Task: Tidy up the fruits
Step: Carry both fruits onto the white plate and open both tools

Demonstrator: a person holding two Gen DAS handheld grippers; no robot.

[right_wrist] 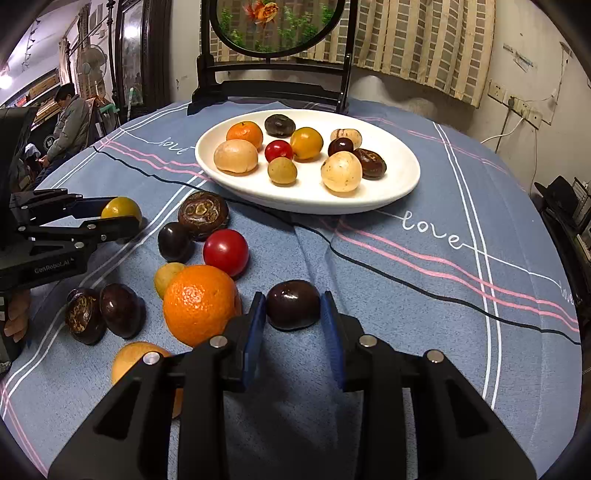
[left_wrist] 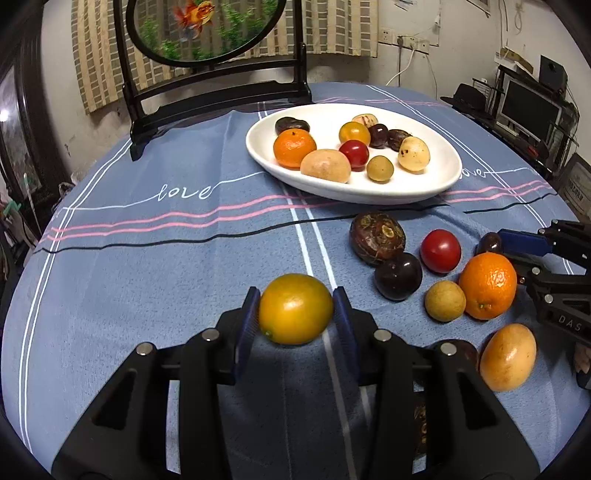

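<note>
Left gripper (left_wrist: 295,314): clamped on a yellow fruit (left_wrist: 295,309), both blue pads pressed against its sides; the fruit is round, glossy, yellow shading to amber on top, held just above the blue tablecloth (left_wrist: 147,277).
Right gripper (right_wrist: 293,306): closed on a dark plum (right_wrist: 293,304), a pad touching each side; the plum is small, oval, near-black and shiny, low over the cloth or resting on it, which one cannot be told.
Beside the right gripper: a large orange (right_wrist: 199,304) with pebbled, bright skin sits just to its left, nearly touching the left pad; a pale orange fruit (right_wrist: 136,360) lies nearer the camera, partly hidden by the gripper body.
Left of the orange: two dark brown fruits (right_wrist: 103,314) side by side, one showing a rough, scarred end.
Beyond the orange: a small tan fruit (right_wrist: 166,277), a red tomato (right_wrist: 226,252), another dark plum (right_wrist: 174,242) and a mottled brown fruit (right_wrist: 203,215), loosely clustered on the cloth.
Farther ahead of both grippers: a white oval plate (right_wrist: 402,177) holding ten assorted fruits, among them a small orange (right_wrist: 244,133) and a pale, speckled round fruit (right_wrist: 341,171).
Far edge: a black wooden stand with an oval goldfish panel (right_wrist: 273,26).
</note>
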